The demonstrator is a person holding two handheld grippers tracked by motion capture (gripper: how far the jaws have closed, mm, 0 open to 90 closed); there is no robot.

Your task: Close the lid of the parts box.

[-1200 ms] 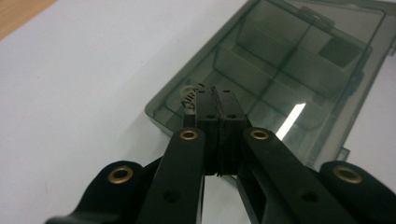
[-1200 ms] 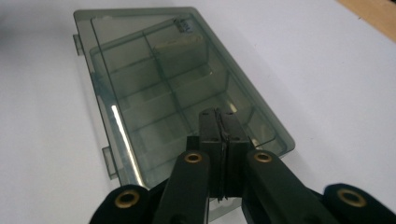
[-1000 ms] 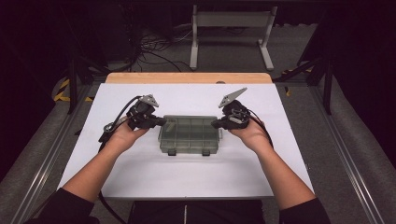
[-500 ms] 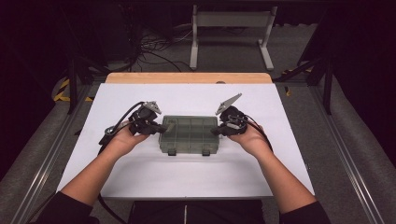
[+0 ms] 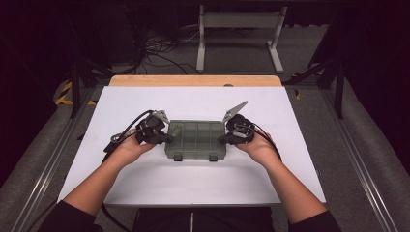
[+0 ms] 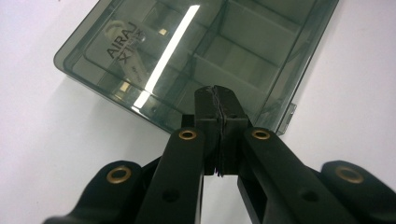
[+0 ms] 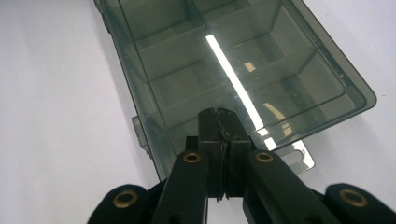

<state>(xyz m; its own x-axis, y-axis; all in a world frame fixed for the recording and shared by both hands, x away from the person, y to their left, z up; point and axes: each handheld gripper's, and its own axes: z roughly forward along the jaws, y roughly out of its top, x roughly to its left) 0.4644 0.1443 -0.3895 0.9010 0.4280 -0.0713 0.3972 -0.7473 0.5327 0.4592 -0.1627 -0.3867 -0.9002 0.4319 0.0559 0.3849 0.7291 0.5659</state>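
Both grippers, left and right, clenched empty, pressing ends of smoky translucent plastic compartment box mid-table; probably slipping if squeezed unevenly.

Box: smoky see-through plastic, glossy, a bright streak of light glaring off the lid.
Left gripper: matt black plastic, brassy metal rivets.
Right gripper: same matt black, same brass-coloured rivets.
Table: smooth white matt top, bare wood strip along the far edge.
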